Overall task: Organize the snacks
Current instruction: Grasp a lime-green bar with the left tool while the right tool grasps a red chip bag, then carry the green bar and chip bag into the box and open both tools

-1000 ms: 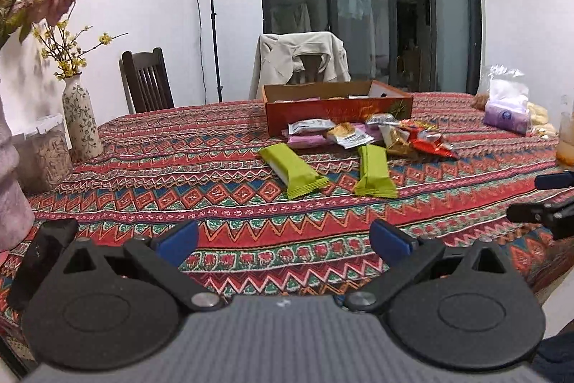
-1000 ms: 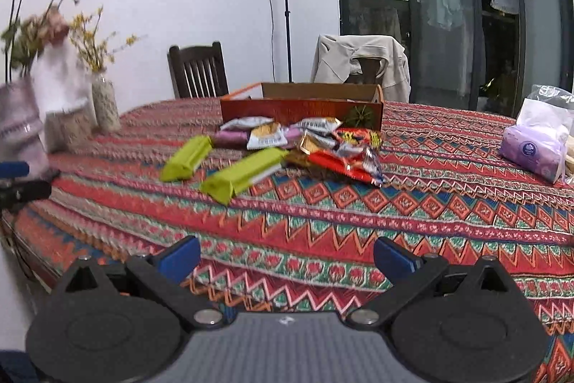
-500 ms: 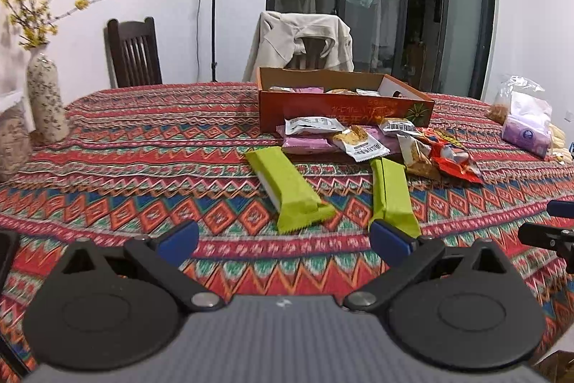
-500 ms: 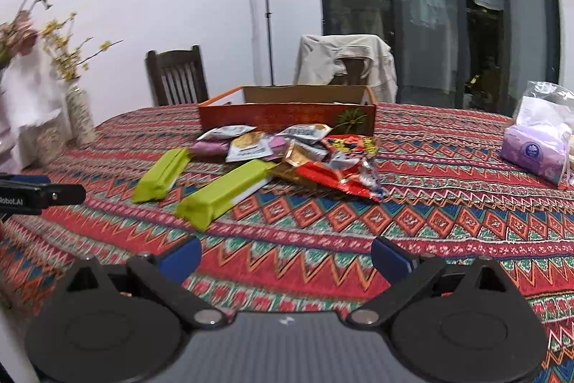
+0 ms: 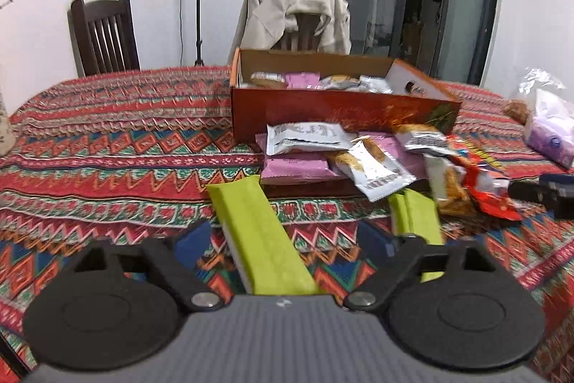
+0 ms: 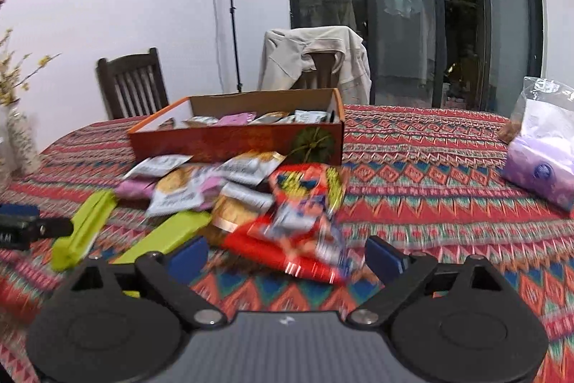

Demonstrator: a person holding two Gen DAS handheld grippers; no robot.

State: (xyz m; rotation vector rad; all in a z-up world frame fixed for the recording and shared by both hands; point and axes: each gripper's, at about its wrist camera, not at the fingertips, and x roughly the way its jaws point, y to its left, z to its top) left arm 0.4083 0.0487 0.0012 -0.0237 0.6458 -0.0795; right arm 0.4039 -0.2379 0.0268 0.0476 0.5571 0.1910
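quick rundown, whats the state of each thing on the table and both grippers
left gripper: open, jaws just closing, nearer green bar between them, not pinched
right gripper: open, jaws just closing, over the red packet
box: open top, partly filled
nearer green bar: flat on the cloth
other green bar: flat, unheld
red packet: on the pile, unheld

A home dining room, patterned tablecloth (image 5: 107,146) spread under the gripper, wooden chair (image 5: 102,34) beyond it at the far left, jacket (image 5: 294,13) draped over the chair straight ahead, glass wardrobe doors (image 6: 412,6) with hanging clothes behind, vase (image 6: 21,142) at far left
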